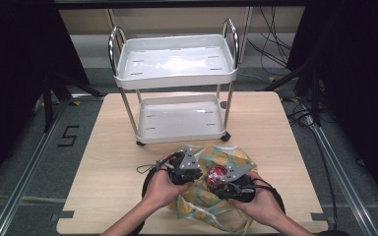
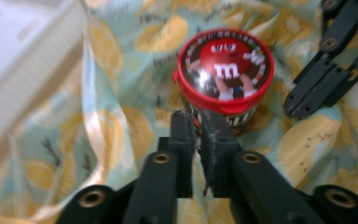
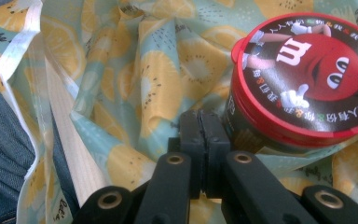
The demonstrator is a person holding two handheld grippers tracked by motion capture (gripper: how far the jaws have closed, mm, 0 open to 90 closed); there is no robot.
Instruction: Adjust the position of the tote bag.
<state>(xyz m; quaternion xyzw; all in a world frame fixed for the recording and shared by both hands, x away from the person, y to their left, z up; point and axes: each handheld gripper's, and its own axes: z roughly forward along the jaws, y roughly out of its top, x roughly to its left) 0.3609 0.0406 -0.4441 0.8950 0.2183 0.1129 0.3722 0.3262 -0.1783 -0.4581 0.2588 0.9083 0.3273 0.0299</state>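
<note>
A round tub with a red M&M's lid [image 1: 217, 173] [image 2: 225, 65] [image 3: 303, 74] stands on a crumpled cloth with a lemon print [image 1: 203, 204] [image 2: 121, 130] [image 3: 158, 79] at the near middle of the table. My left gripper [image 1: 200, 178] [image 2: 198, 123] is just left of the tub, its jaws shut with a fold of the cloth pinched between them. My right gripper [image 1: 216, 189] [image 3: 199, 122] sits at the tub's near right side, shut on the cloth too. Its black jaws [image 2: 324, 74] show beyond the tub in the left gripper view.
A white two-shelf cart [image 1: 177, 81] with chrome handles stands on the wooden table [image 1: 103, 162] just behind the cloth, and its rim [image 2: 23, 74] is close on the left gripper's left. The person's denim-clad lap [image 3: 0, 158] lies past the table's near edge.
</note>
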